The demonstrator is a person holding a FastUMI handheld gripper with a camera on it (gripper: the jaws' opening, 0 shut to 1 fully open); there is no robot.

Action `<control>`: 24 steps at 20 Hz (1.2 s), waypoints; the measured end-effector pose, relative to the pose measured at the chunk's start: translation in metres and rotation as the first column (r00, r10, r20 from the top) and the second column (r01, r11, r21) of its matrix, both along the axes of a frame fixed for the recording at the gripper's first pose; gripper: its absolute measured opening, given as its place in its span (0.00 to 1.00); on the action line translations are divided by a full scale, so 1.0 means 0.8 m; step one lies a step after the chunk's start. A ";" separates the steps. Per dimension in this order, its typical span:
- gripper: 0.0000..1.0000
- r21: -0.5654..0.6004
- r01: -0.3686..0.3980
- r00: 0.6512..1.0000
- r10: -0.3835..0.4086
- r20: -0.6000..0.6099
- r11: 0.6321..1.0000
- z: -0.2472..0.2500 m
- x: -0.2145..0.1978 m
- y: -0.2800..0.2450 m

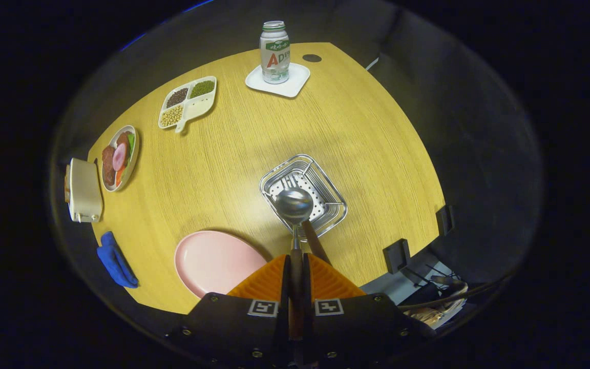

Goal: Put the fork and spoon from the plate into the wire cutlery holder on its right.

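Gripper view — fingers (296,266) clamp spoon (294,206) over wire holder (303,195).

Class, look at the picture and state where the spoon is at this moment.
In the gripper view, the spoon is clamped by its handle between the fingers, its bowl held just ahead of them over the wire cutlery holder, right of the pink plate.

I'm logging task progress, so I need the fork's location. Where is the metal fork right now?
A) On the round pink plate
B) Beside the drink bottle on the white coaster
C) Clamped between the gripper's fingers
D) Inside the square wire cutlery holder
D: the metal fork lies inside the square wire cutlery holder, while the gripper is shut on the metal spoon above it, and the round pink plate is bare.
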State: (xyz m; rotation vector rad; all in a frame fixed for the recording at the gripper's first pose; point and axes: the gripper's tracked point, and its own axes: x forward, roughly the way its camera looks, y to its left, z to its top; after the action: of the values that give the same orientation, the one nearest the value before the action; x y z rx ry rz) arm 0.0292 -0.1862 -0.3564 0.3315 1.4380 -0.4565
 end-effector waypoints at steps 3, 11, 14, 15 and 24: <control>0.44 -0.021 -0.009 1.000 0.009 0.001 1.000 0.006 -0.004 -0.005; 0.44 -0.033 -0.020 1.000 0.020 0.005 0.999 0.013 -0.010 -0.005; 0.44 -0.039 -0.035 0.999 0.035 -0.002 0.999 0.013 -0.012 -0.005; 0.44 -0.039 -0.038 0.999 0.038 0.000 0.999 0.014 -0.012 -0.005; 0.44 -0.041 -0.055 0.998 0.057 0.037 0.998 0.019 -0.004 0.002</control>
State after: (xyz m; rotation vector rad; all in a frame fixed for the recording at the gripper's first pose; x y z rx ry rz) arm 0.0256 -0.1848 -0.3412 0.2659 1.3953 -0.4310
